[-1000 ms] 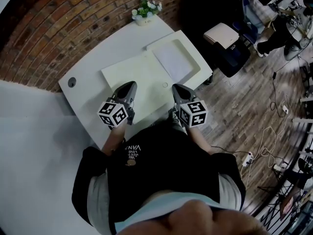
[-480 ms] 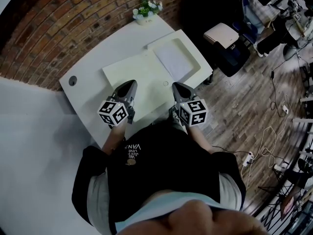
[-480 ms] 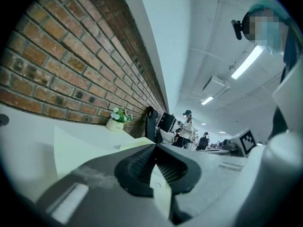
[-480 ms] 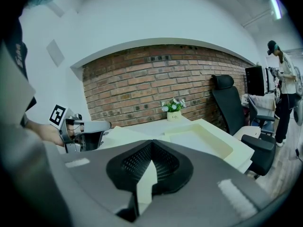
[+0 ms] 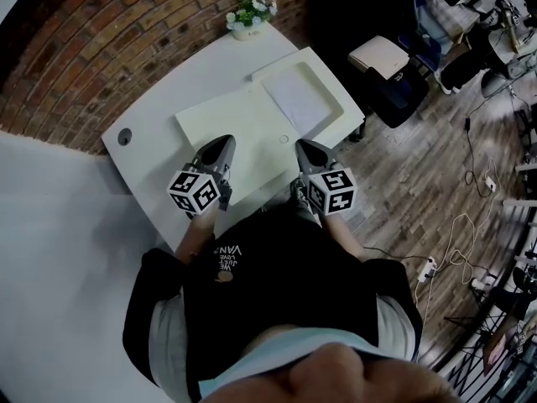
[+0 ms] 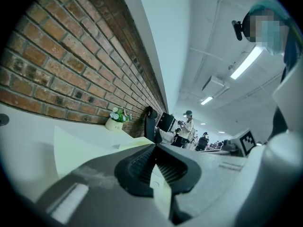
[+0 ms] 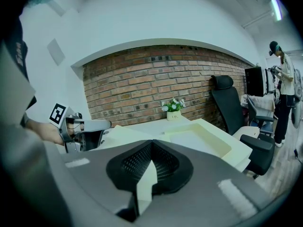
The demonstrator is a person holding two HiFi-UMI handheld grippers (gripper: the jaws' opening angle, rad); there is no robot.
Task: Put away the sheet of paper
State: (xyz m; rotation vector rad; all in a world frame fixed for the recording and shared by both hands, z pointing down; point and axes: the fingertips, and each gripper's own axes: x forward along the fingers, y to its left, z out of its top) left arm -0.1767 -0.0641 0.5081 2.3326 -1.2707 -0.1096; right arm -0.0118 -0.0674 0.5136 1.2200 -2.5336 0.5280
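Observation:
A cream sheet of paper lies flat on the white table. Beside it on the right sits a shallow cream tray with a white sheet in it. My left gripper hovers over the paper's near edge, jaws shut and nothing visibly between them. My right gripper hovers at the paper's near right corner, jaws also shut and tips meeting. In the left gripper view the paper spreads left of the closed tips. The right gripper view shows the tray ahead of its tips.
A small flower pot stands at the table's far edge against the brick wall. A cable hole is at the table's left end. A black office chair stands right of the table. A person stands further off.

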